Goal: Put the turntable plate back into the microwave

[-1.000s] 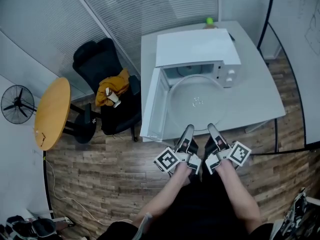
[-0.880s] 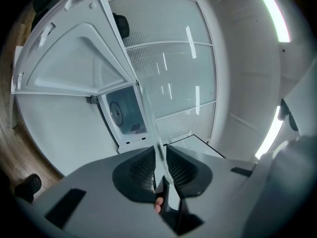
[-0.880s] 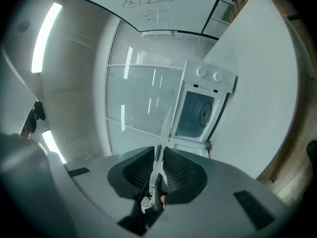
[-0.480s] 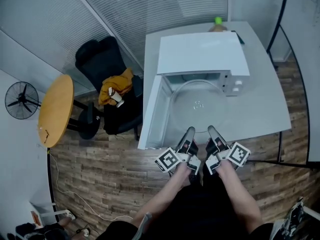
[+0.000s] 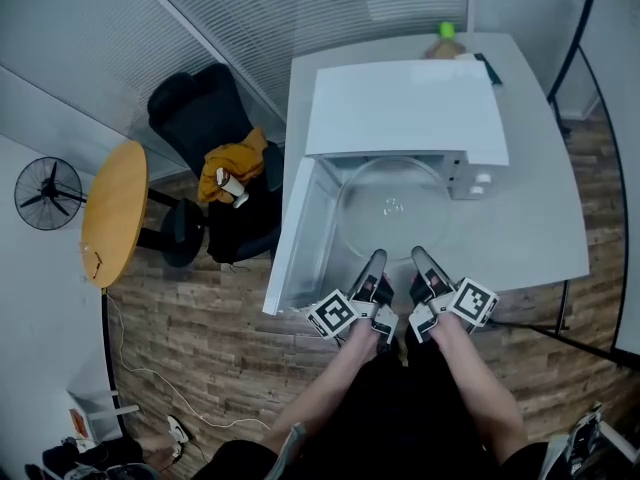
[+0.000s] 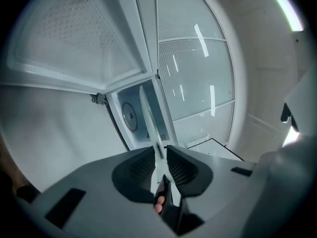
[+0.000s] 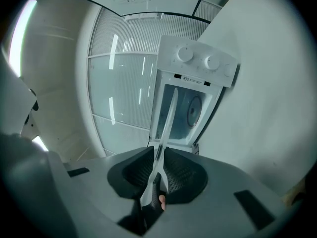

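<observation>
The clear glass turntable plate (image 5: 393, 208) hangs level in front of the white microwave (image 5: 405, 108), and its far rim reaches into the open cavity. The microwave door (image 5: 300, 233) swings out to the left. My left gripper (image 5: 376, 259) and right gripper (image 5: 420, 257) are both shut on the plate's near rim, side by side. In the left gripper view the plate (image 6: 148, 120) runs edge-on between the pads of the left gripper (image 6: 158, 150) toward the cavity (image 6: 130, 116). The right gripper view shows the plate (image 7: 169, 115) edge-on in the right gripper (image 7: 159, 150), below the knobs (image 7: 198, 59).
The microwave stands on a grey table (image 5: 545, 218) whose front edge lies just before my hands. A green object (image 5: 446, 30) sits at the table's back. Left of the door are a black chair (image 5: 205, 128) with a yellow cloth, a round wooden table (image 5: 110, 213) and a fan (image 5: 42, 193).
Both grippers have carried the plate forward toward the microwave. Its far rim now passes under the microwave's top, where it earlier hung in front of the opening.
</observation>
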Demonstrator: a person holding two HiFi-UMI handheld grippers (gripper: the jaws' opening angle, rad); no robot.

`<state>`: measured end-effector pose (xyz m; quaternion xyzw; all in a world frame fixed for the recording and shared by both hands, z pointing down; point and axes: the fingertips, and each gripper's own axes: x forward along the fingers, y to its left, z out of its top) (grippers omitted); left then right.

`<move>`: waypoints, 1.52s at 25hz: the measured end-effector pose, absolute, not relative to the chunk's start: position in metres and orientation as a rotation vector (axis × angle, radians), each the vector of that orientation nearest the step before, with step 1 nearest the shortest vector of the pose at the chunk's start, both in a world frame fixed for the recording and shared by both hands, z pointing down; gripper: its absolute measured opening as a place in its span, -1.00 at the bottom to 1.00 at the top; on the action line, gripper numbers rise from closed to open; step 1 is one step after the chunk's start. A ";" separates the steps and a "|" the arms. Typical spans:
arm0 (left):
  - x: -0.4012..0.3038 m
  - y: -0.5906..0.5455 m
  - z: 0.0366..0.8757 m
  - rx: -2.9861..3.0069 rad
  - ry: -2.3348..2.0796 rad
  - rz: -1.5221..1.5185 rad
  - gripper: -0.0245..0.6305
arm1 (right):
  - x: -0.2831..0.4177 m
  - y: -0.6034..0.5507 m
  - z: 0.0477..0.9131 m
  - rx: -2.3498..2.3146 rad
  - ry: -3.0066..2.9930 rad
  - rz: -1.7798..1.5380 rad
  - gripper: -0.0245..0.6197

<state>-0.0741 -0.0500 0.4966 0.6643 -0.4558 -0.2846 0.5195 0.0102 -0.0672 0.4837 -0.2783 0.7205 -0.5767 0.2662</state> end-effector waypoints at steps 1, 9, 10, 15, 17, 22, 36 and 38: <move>-0.074 -0.054 0.499 1.597 -1.097 -0.683 -0.71 | 0.010 -0.072 0.486 -0.742 1.947 -1.561 -0.70; -0.077 -0.082 0.518 1.608 -1.174 -0.652 -0.71 | 0.010 -0.102 0.506 -0.733 1.971 -1.599 -0.70; -0.076 -0.085 0.517 1.612 -1.168 -0.667 -0.71 | 0.010 -0.105 0.507 -0.738 1.975 -1.600 -0.70; -0.077 -0.099 0.521 1.584 -1.165 -0.695 -0.71 | 0.008 -0.120 0.508 -0.739 2.001 -1.582 -0.69; -0.079 -0.107 0.523 1.612 -1.173 -0.676 -0.70 | 0.008 -0.128 0.510 -0.751 2.015 -1.575 -0.69; -0.087 -0.127 0.530 1.616 -1.162 -0.669 -0.70 | 0.001 -0.147 0.516 -0.774 2.031 -1.555 -0.68; -0.096 -0.188 0.559 1.640 -1.125 -0.697 -0.69 | -0.011 -0.205 0.547 -0.855 2.044 -1.524 -0.67; -0.099 -0.200 0.560 1.672 -1.119 -0.691 -0.69 | -0.013 -0.216 0.550 -0.866 2.060 -1.502 -0.67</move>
